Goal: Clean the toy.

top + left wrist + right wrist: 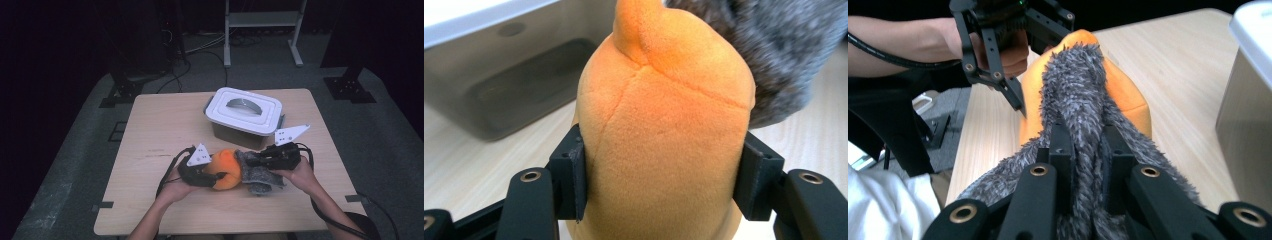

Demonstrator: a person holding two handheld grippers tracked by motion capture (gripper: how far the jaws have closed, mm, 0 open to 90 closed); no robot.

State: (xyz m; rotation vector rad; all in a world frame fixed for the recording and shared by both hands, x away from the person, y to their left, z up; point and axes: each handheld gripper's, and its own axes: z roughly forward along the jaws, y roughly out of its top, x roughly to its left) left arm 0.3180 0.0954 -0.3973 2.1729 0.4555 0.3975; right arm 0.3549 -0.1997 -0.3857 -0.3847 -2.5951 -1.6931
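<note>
An orange plush toy (226, 169) lies near the table's front, joined to a grey furry cover (258, 172) on its right. My left gripper (216, 176) is shut on the orange plush (664, 150), its pads pressing into both sides. My right gripper (252, 162) is shut on a fold of the grey fur (1080, 125), pinched tight between its jaws. In the right gripper view the orange plush (1128, 97) shows beneath the fur, with the left gripper (1013, 100) beside it.
A grey storage box with a white handled lid (245, 111) stands just behind the toy; its wall (514, 90) is close ahead of the left gripper. The wooden table (150, 135) has bare room at the left. Cables trail from both grippers.
</note>
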